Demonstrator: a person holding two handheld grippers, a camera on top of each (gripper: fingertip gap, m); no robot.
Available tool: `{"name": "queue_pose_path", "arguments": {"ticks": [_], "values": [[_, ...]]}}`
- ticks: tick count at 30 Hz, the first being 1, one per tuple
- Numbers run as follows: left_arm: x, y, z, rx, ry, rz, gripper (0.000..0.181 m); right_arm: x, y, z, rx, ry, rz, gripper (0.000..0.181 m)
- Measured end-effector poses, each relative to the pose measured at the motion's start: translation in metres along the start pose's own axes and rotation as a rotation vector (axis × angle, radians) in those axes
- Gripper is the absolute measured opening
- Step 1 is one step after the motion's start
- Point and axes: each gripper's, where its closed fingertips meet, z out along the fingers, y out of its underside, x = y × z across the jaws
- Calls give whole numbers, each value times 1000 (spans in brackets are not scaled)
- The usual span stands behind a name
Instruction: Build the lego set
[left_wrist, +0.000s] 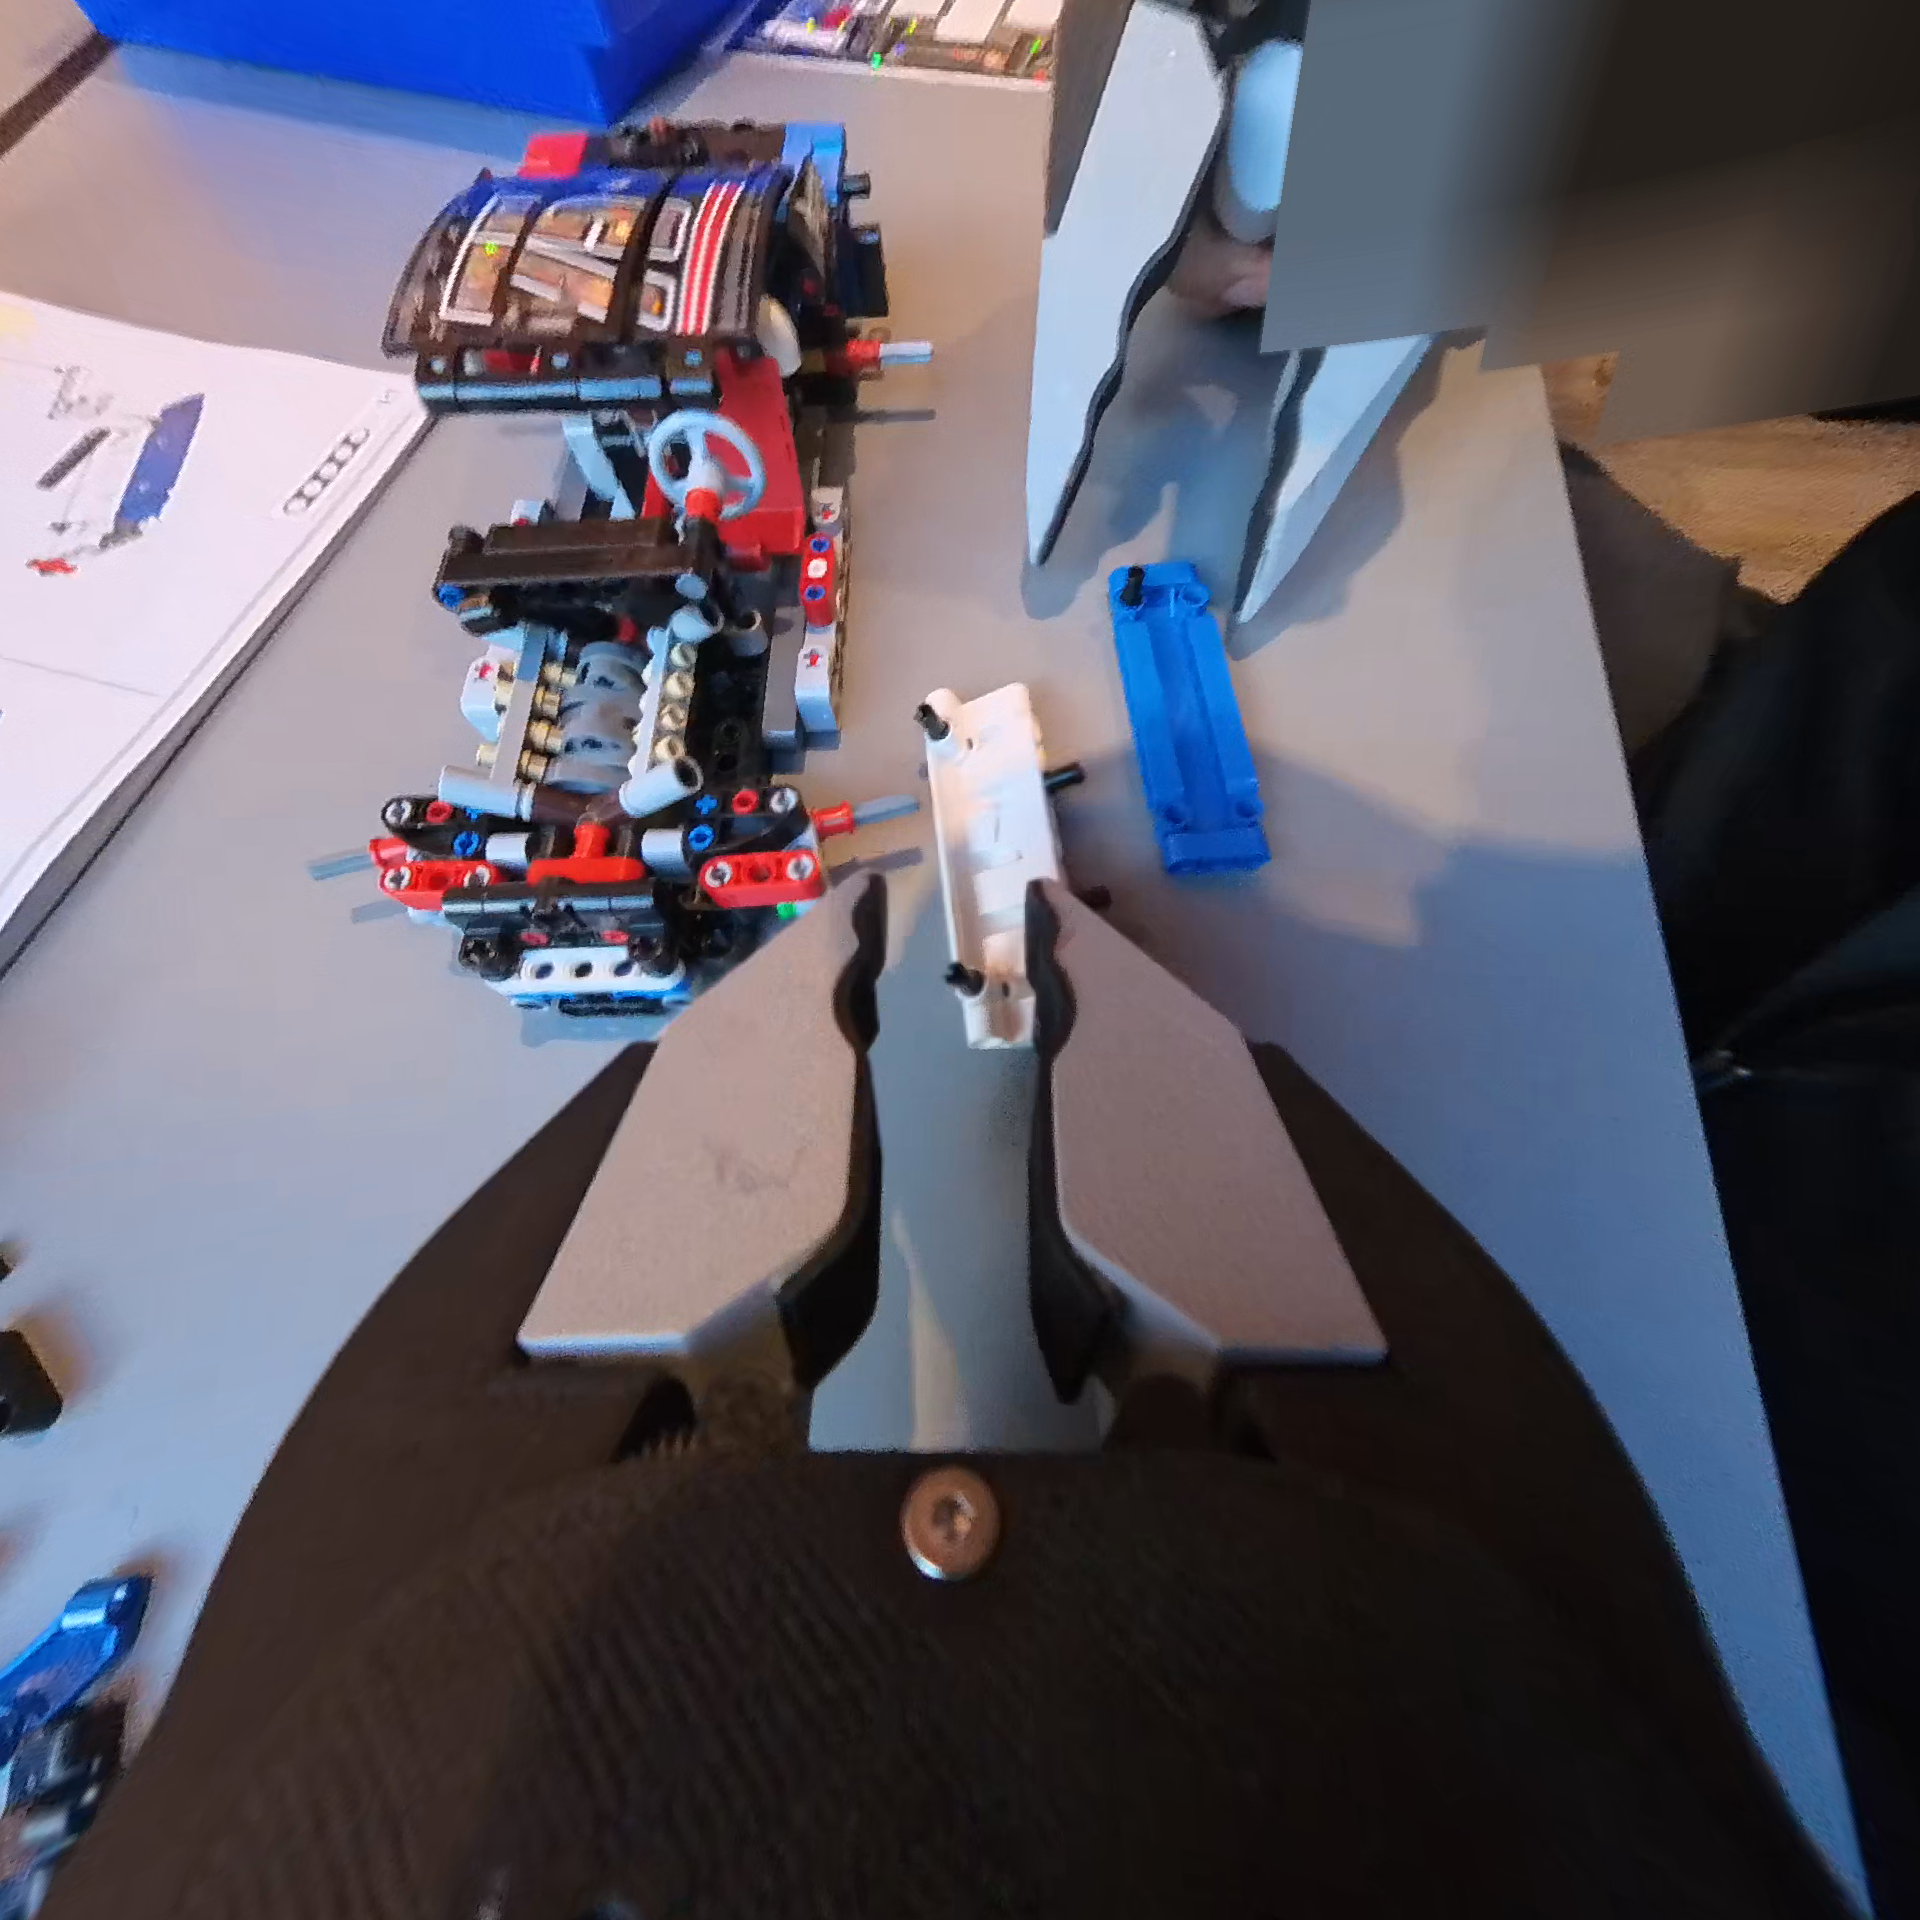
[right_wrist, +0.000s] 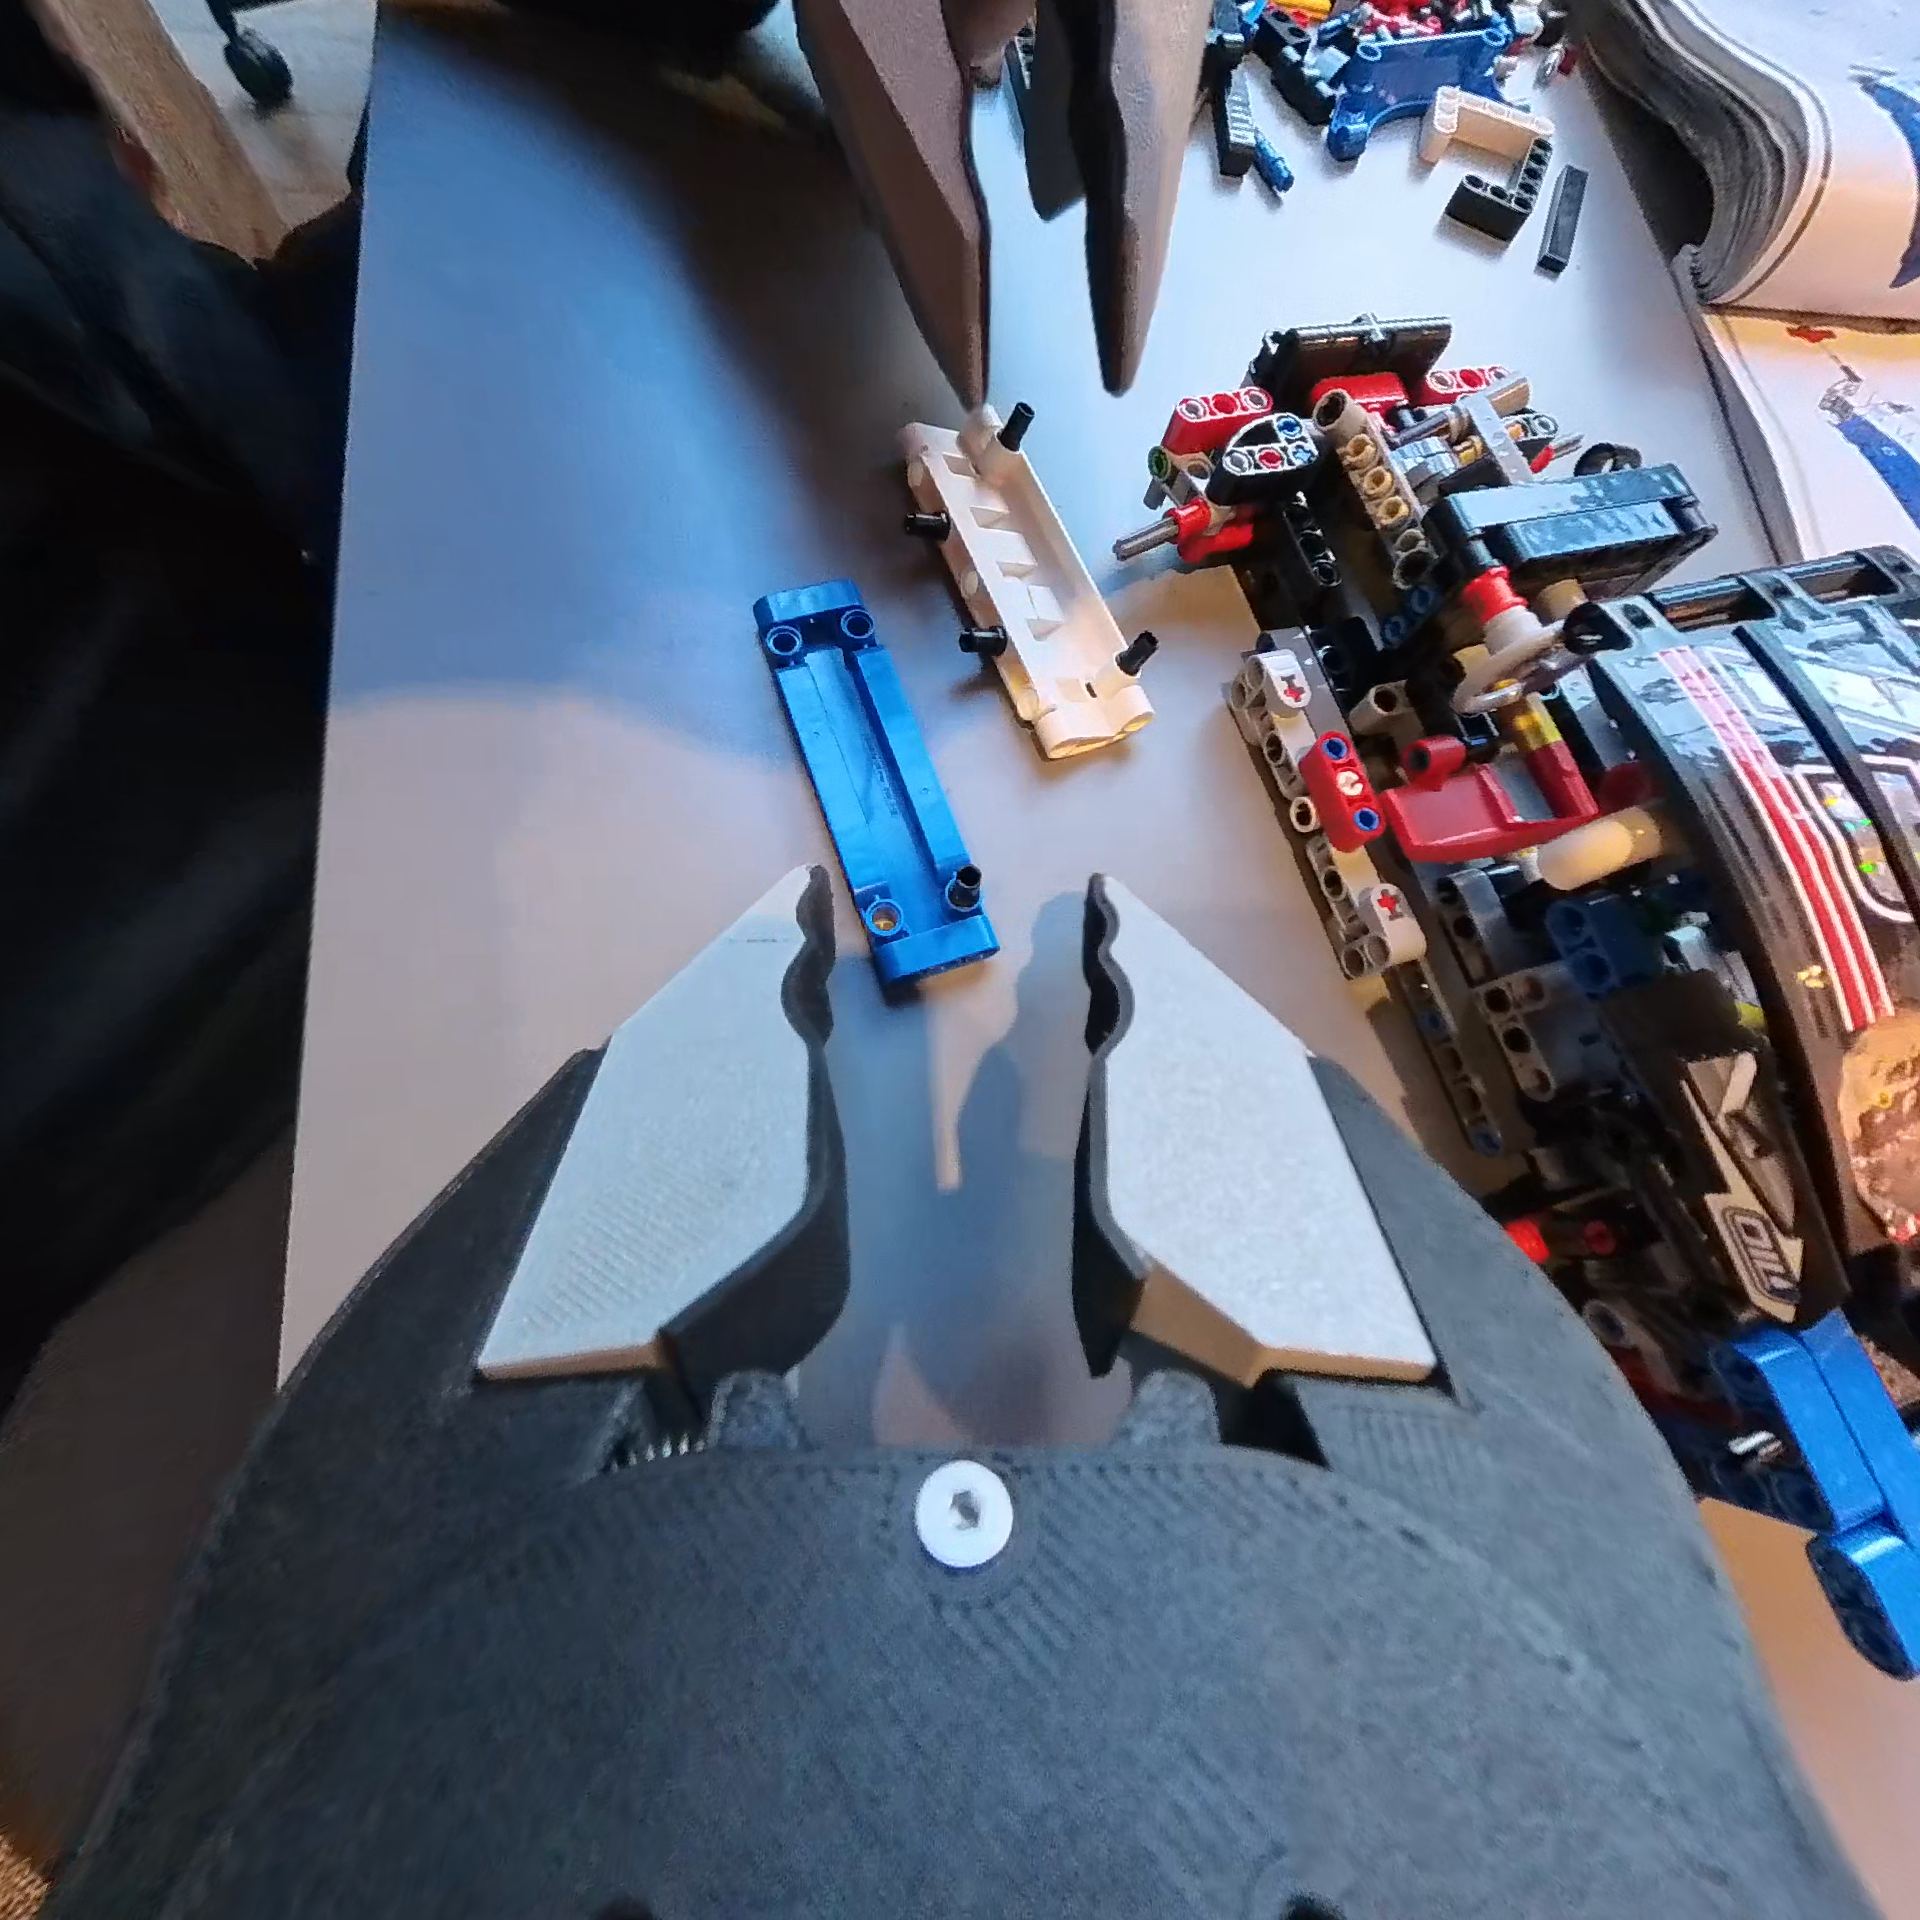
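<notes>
Grey tabletop (left_wrist: 260, 1091) carries everything. Part-built car model (left_wrist: 644, 582), centre-left of left wrist view, sits within reach, likely as the assembly base. Instruction booklet (left_wrist: 156, 540) lies open at left edge. Blue panel (right_wrist: 873, 769) and white panel (right_wrist: 1029, 582) lie side by side mid-frame, black pins fitted, probably staged for joining. Right hand-held gripper (right_wrist: 956, 935) jaws apart, empty, angled down at blue panel's near end. Left hand-held gripper (left_wrist: 956, 935) likewise parted, straddling white panel's end.

Hobby desk, grey table (left_wrist: 260, 1091), manual (left_wrist: 156, 540) (open), loose bricks (right_wrist: 1455, 114)
</notes>
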Motion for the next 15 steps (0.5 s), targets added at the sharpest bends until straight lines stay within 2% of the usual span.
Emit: {"name": "queue_pose_path", "arguments": {"ticks": [4, 9, 15], "values": [[-11, 10, -1, -51, -39, -42, 22, -1, -3, 1, 10, 25, -26, 47], [-7, 24, 9, -133, 18, -119, 24, -8, -13, 1, 47, 79, -82, 46], [0, 19, 15, -135, 31, -106, 20, -22, -21, 2, 47, 86, -116, 33]]}}
